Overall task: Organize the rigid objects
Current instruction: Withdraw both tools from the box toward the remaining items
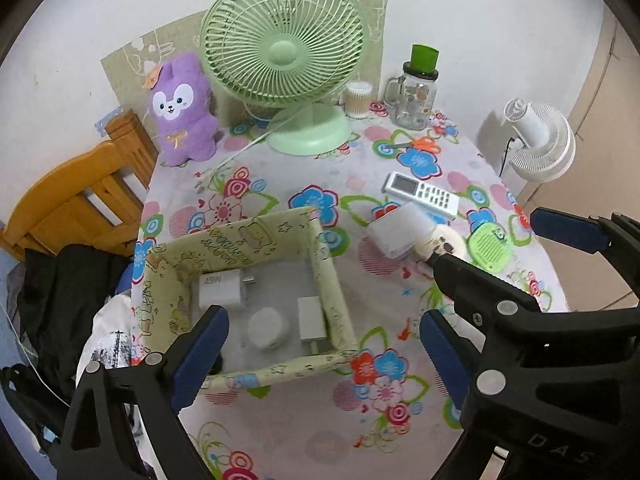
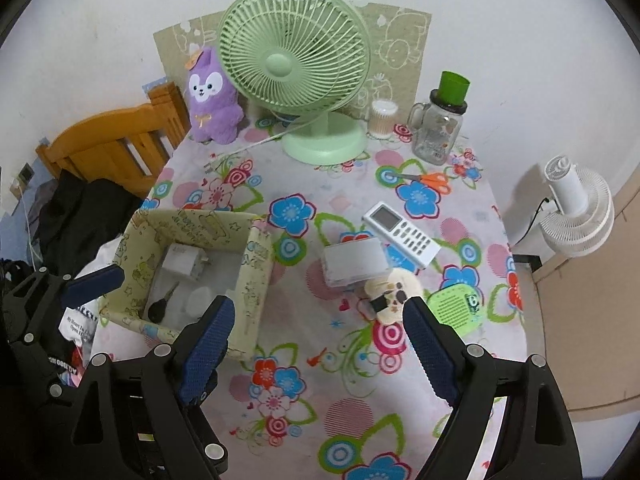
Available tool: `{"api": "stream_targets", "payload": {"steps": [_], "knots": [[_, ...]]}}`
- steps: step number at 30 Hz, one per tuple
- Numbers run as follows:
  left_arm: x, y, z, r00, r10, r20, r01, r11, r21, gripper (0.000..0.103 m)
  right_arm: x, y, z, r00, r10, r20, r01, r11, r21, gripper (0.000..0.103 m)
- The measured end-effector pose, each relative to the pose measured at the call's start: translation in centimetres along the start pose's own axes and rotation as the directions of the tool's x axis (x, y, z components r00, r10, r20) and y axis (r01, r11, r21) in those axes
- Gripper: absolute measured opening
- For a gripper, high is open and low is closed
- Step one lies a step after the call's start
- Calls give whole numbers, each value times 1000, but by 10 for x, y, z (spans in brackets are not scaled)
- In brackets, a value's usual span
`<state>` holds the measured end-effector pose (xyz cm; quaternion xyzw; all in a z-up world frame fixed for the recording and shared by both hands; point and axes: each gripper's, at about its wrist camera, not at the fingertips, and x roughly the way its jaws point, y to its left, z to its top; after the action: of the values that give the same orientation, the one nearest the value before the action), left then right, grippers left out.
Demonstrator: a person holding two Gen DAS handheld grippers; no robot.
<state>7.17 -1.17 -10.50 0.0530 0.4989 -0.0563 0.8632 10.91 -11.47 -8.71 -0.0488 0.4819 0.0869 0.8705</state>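
On the flowered tablecloth (image 2: 320, 360), a green desk fan (image 1: 282, 50), a purple plush (image 1: 182, 110), a cotton-swab tub (image 1: 357, 99) and a glass mug jar (image 1: 416, 98) line the table's far edge, with orange scissors (image 2: 430, 179) just in front of them. The yellow cartoon-print box (image 1: 332, 292) sits at the table's left edge; inside lie a white charger (image 1: 218, 290) printed "45W", a round white case (image 1: 267, 328) and a second white adapter (image 1: 310, 318). Only the right wrist view shows a black car key (image 2: 160, 306) in the box. Toward the right edge, a white remote (image 2: 400, 232), a grey-white box (image 2: 354, 262), a round skull-print item (image 2: 396, 290) and a green round card (image 2: 456, 304) remain outside the box. The left gripper (image 1: 324, 344) and right gripper (image 2: 318, 344) both hang wide apart, empty.
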Motion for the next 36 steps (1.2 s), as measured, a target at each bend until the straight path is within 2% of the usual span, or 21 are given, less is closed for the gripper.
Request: {"api": "stream_targets", "payload": {"steps": [7,12,21,29,36], "knots": [[-9,-22,2,1000,-10,16,11,1000,-18,99,-13,-21,-3,1000,17,17,-17,1000,-12,90],[-12,-36,3,999,-26,21,27,999,-31,99,-22,-37,-6,999,17,40,-16,1000,-18,97],[-14,-60,10,997,-64,39,65,997,-32,99,-30,-66,-8,998,7,65,-6,1000,-3,98],[-4,-82,17,996,-76,40,77,997,-27,99,-26,-90,-9,997,3,75,-2,1000,-11,98],[17,-90,20,996,-90,6,90,993,-74,99,-12,-106,-10,998,7,65,-5,999,-31,98]]}}
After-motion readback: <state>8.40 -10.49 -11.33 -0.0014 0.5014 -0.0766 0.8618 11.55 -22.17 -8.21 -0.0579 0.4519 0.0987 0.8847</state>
